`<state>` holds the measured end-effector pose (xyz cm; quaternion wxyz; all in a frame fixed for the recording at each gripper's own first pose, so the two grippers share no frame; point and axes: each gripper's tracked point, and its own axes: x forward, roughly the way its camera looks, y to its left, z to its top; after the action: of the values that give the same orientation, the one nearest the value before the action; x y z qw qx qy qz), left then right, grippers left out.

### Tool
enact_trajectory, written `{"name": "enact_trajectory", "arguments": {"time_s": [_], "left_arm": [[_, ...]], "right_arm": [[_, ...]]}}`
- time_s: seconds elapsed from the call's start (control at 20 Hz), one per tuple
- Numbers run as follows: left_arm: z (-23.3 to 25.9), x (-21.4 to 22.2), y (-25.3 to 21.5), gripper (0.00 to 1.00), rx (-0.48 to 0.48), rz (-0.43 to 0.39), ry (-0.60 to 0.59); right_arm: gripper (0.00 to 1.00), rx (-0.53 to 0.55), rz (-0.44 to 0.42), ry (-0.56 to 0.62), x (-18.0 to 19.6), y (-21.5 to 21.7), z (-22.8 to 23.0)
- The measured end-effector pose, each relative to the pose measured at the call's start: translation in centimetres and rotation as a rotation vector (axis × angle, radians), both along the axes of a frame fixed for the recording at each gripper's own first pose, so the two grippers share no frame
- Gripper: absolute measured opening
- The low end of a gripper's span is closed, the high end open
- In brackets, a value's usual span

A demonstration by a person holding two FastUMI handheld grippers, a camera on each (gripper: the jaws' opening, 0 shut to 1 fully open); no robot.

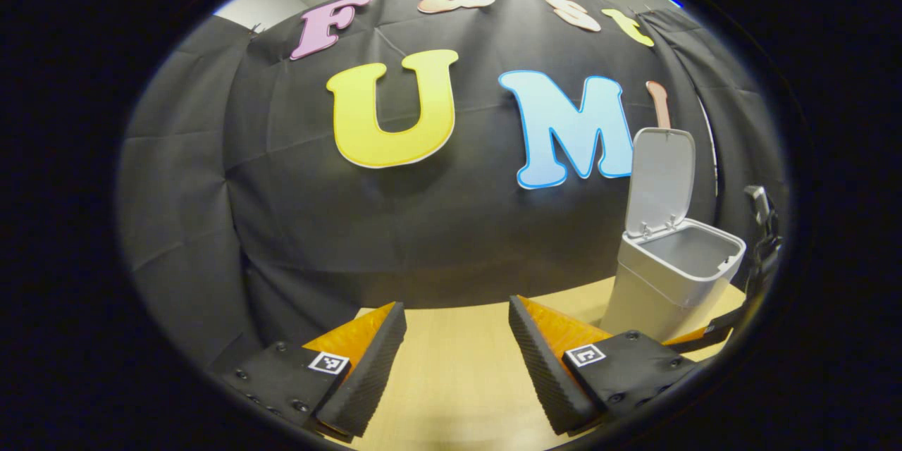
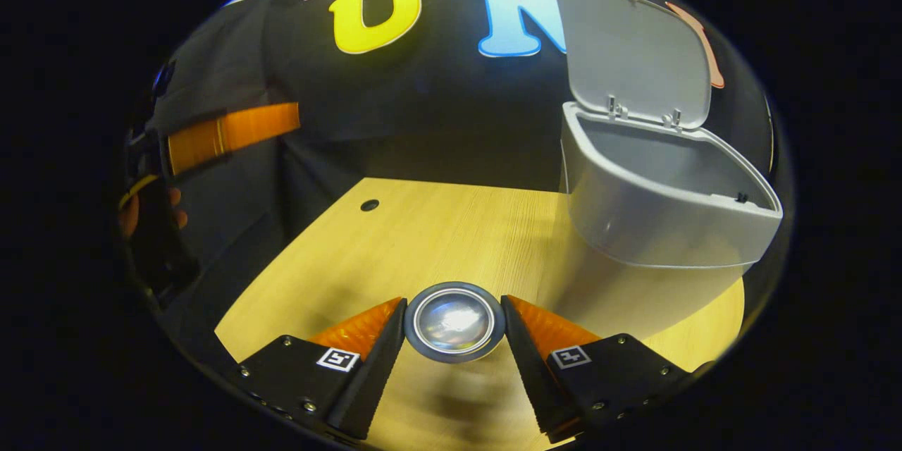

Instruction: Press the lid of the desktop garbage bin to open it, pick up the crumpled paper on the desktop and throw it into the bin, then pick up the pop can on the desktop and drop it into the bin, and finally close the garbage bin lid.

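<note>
Right gripper (image 2: 454, 338) clamps can (image 2: 454, 322) for bin (image 2: 655, 225), lid (image 2: 634, 56) raised; left gripper (image 1: 456, 359) spread, empty.

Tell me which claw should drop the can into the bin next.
Right. The right claw already grips the can, and the bin stands open just ahead. The left claw is open and empty.

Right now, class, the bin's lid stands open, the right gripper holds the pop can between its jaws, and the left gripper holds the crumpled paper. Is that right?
One thing is wrong: the left gripper holds nothing; the left gripper view shows its jaws open over bare desktop. The rest stands: the right gripper view shows the bin with its lid raised, and the pop can between the right gripper jaws.
</note>
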<state>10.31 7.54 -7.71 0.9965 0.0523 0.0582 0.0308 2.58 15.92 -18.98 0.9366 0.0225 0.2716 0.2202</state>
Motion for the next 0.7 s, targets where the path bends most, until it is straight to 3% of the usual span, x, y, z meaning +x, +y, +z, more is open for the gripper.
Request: {"name": "enact_trajectory", "arguments": {"time_s": [0.15, 0.2, 0.25, 0.3, 0.55, 0.7], "left_arm": [[0.1, -0.2, 0.1, 1.0, 0.0, 0.001, 0.001], [0.1, -0.2, 0.1, 0.95, -0.001, 0.0, 0.001], [0.1, -0.2, 0.1, 1.0, -0.001, 0.001, 0.003], [0.1, -0.1, 0.1, 0.96, -0.002, 0.0, 0.004], [-0.2, -0.1, 0.2, 0.95, -0.008, -0.002, 0.011], [-0.3, 0.1, 0.0, 0.95, -0.013, -0.005, 0.014]], "right_arm": [[0.83, 0.048, -0.027, -0.013, 0.0, -0.4, 1.4], [0.83, 0.058, -0.032, -0.021, 0.0, -0.5, 1.9], [0.83, 0.073, -0.037, -0.025, 0.0, -0.6, 2.4], [0.83, 0.091, -0.042, -0.024, -0.2, -0.6, 2.9], [0.8, 0.122, -0.062, -0.045, -0.2, -1.5, 4.7], [0.83, 0.143, -0.073, -0.067, -0.3, -2.0, 6.1]]}}
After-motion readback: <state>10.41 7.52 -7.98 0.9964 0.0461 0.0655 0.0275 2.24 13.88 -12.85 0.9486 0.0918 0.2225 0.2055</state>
